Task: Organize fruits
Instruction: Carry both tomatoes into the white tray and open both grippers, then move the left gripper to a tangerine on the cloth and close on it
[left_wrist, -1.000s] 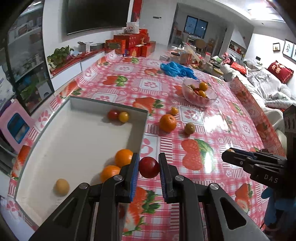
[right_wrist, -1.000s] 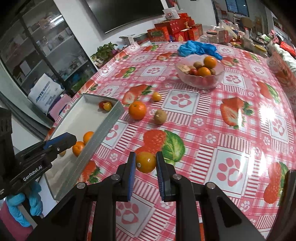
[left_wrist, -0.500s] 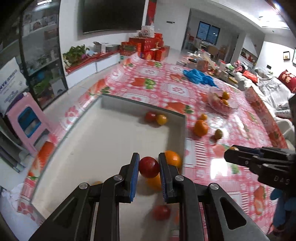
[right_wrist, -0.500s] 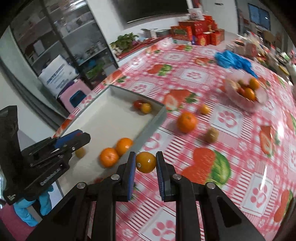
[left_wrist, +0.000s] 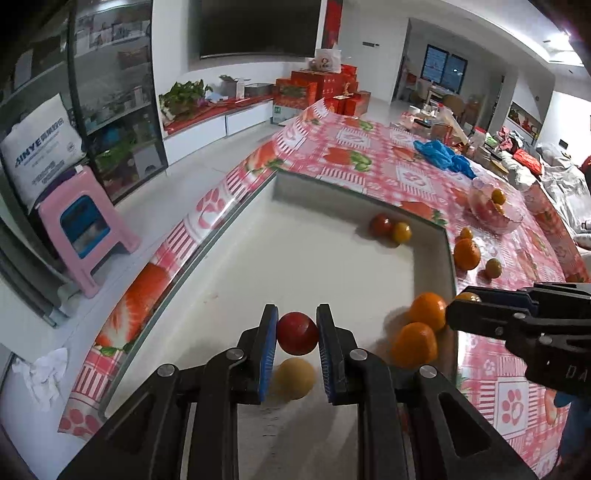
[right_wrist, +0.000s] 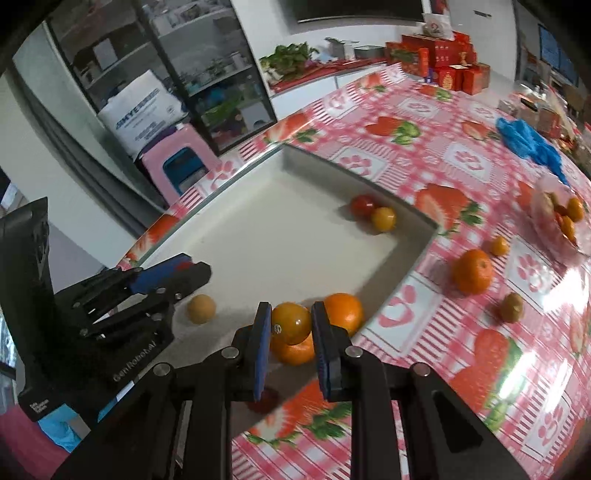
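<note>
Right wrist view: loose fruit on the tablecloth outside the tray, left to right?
Big orange → small orange fruit → brownish fruit. The fruit bowl sits further right, at the frame's edge.

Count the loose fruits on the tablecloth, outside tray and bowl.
3: a small orange one by the bowl, a large orange beside it, a brownish one nearest the camera. Others may be hidden.

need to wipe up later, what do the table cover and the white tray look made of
Table cover: looks like glossy plastic or oilcloth, given the bright glare patches on its strawberry print. White tray: smooth matte surface with straight thin walls, maybe plastic or coated metal; unclear which.
</note>
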